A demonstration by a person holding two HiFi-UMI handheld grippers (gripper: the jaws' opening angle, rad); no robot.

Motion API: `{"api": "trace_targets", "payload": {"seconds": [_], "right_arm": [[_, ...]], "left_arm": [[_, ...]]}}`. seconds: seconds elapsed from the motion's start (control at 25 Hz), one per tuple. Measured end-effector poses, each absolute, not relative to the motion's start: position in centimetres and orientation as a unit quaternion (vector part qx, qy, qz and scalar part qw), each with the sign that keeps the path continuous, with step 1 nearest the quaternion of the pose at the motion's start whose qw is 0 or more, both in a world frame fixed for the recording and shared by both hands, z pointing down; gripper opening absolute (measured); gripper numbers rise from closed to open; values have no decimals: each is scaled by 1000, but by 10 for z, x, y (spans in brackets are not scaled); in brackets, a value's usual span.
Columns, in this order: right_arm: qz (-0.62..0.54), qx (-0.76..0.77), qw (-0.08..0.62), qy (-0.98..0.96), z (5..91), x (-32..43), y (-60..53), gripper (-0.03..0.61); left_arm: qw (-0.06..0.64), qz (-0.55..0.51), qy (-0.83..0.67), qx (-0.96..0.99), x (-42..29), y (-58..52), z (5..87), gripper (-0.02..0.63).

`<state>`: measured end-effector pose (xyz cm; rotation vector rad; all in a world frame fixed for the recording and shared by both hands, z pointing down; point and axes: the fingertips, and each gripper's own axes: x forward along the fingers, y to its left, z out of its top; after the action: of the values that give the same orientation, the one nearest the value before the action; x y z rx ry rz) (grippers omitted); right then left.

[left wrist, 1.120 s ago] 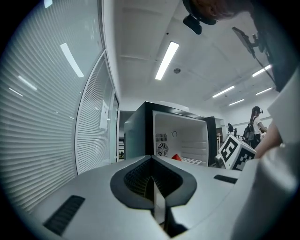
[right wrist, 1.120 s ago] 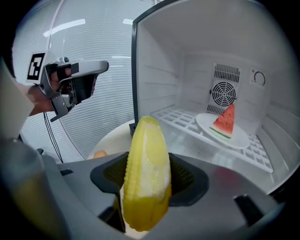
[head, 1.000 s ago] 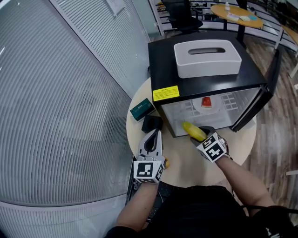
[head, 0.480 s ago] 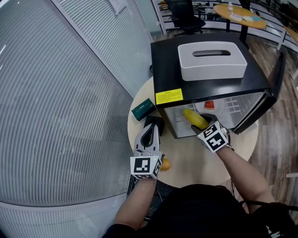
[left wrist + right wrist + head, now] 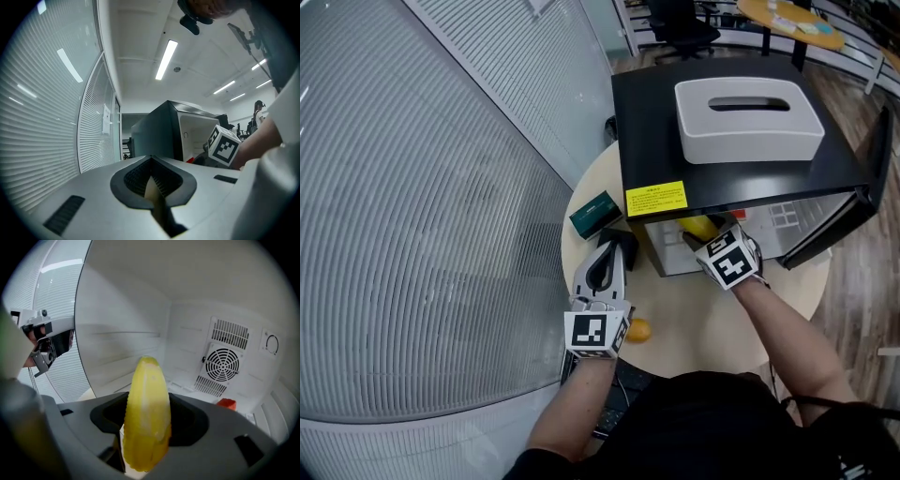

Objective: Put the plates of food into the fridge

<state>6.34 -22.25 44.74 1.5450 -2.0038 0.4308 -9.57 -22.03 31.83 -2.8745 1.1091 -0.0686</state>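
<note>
A black mini fridge (image 5: pixel 722 141) stands on the round table (image 5: pixel 694 319) with its door (image 5: pixel 848 211) swung open to the right. My right gripper (image 5: pixel 701 234) is at the fridge's mouth, shut on a yellow corn cob (image 5: pixel 700 226). In the right gripper view the corn cob (image 5: pixel 146 413) stands between the jaws inside the white compartment, and a red item (image 5: pixel 227 403) lies on the shelf beyond. My left gripper (image 5: pixel 611 246) hovers left of the fridge, shut and empty (image 5: pixel 152 187). No plate is visible.
A white tissue box (image 5: pixel 748 105) sits on the fridge top. A green box (image 5: pixel 595 214) and a black object (image 5: pixel 625 246) lie beside the fridge's left corner. A small orange thing (image 5: pixel 638 330) rests near the table's front edge. Ribbed glass walls stand at the left.
My right gripper has carried the corn cob forward and up, from in front of the fridge into its opening. The left gripper has drifted slightly forward, still shut.
</note>
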Motion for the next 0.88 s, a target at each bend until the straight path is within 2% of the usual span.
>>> {"api": "trace_targets", "payload": {"seconds": [0.88], "right_arm": [[200,610,307,-702,468,61,-276,241]], "left_arm": [[-6,-29,371,-928,-132,-264,348,5]]}}
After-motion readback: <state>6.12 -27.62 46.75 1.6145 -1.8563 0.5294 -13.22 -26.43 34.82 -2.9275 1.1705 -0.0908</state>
